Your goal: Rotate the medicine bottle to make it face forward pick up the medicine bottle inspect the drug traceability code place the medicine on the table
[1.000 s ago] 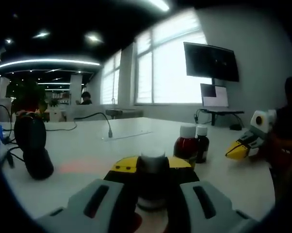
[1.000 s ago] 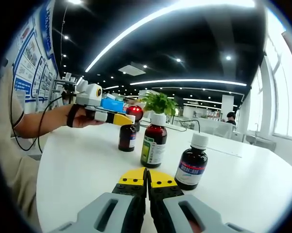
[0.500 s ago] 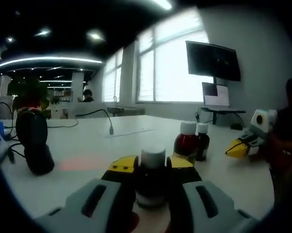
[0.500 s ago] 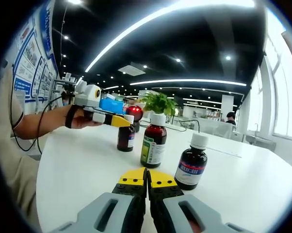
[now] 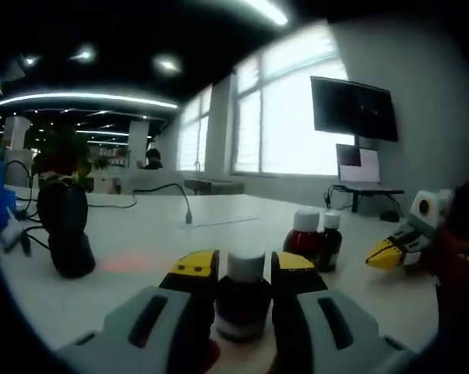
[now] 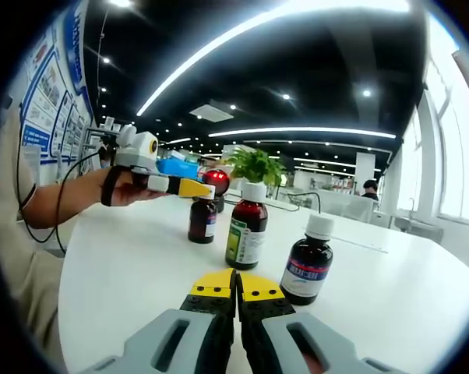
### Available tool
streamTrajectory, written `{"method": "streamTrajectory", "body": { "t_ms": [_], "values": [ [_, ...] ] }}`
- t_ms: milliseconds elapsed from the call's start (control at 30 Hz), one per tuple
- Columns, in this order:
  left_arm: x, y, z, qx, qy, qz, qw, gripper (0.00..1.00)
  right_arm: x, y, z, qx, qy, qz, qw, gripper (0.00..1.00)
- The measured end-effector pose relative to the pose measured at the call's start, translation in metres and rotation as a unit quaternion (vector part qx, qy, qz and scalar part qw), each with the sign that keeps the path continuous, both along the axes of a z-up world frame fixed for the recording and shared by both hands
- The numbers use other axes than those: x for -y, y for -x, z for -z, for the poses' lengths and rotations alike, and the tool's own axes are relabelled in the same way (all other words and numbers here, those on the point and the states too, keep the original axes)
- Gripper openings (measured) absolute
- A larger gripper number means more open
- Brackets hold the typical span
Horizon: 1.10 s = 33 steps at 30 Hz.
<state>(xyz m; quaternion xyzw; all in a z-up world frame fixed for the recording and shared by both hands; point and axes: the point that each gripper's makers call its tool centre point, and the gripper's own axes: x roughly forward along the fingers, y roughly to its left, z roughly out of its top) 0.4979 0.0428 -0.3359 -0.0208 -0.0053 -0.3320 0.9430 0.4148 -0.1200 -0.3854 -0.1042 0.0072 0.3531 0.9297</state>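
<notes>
The left gripper (image 5: 246,269) has its yellow-tipped jaws clamped on the neck, just below the white cap, of a small dark medicine bottle (image 5: 242,300). From the right gripper view this bottle (image 6: 203,220) sits at the far end of the row, with the left gripper (image 6: 195,189) reaching in over its cap from the person's hand (image 6: 121,191); whether its base is off the white desk (image 6: 125,273) or touching it is hard to tell. The step in hand looks like the pick-up, with the code check to follow: the next move calls for a steady, upright lift and a turn of the label toward the eye without loosening the hold on the smooth neck. The right gripper (image 6: 236,284) rests low over the desk with its jaws pressed together on nothing. Two more bottles stand upright just ahead of it: a taller one with a green-edged label (image 6: 248,226) holding reddish-brown liquid, and a short dark one with a blue label (image 6: 307,261); both are white-capped and closed. The held bottle's contents look dark, but its fill level cannot be judged. In the left gripper view a black oval device (image 5: 65,238) stands on the desk off to one side.
</notes>
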Motion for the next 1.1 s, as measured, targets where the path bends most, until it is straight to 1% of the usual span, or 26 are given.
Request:
{"method": "streamTrajectory", "body": {
  "t_ms": [133, 300, 333, 400, 467, 700, 867, 967, 1100],
  "values": [
    [0.004, 0.001, -0.001, 0.005, -0.001, -0.013, 0.9999, 0.18, 0.0, 0.0, 0.0, 0.0, 0.0, 0.0, 1.0, 0.0],
    [0.004, 0.001, -0.006, 0.02, -0.005, -0.042, 0.9989, 0.18, 0.0, 0.0, 0.0, 0.0, -0.001, 0.0, 1.0, 0.0],
    [0.005, 0.001, -0.005, 0.02, -0.005, -0.048, 0.9986, 0.18, 0.0, 0.0, 0.0, 0.0, -0.001, -0.001, 1.0, 0.0],
    [0.003, 0.0, -0.001, 0.005, 0.0, -0.065, 0.9978, 0.17, 0.0, 0.0, 0.0, 0.0, -0.001, -0.001, 1.0, 0.0],
    [0.004, 0.0, -0.001, 0.009, -0.004, -0.072, 0.9974, 0.17, 0.0, 0.001, -0.001, 0.001, -0.001, -0.001, 1.0, 0.0],
    [0.009, 0.003, 0.0, 0.01, -0.004, -0.095, 0.9954, 0.17, -0.001, 0.001, -0.001, 0.002, -0.001, -0.002, 1.0, 0.0],
    [0.009, 0.002, 0.007, -0.002, 0.004, -0.109, 0.9941, 0.17, -0.002, 0.002, -0.001, 0.001, -0.002, -0.002, 1.0, 0.0],
    [0.007, 0.001, 0.006, 0.005, -0.002, -0.123, 0.9924, 0.16, -0.002, 0.003, -0.001, 0.002, -0.001, -0.003, 1.0, 0.0],
    [0.009, 0.0, 0.006, 0.003, 0.005, -0.126, 0.992, 0.15, -0.003, 0.004, -0.002, 0.002, -0.002, -0.003, 1.0, 0.0]
  ]
}}
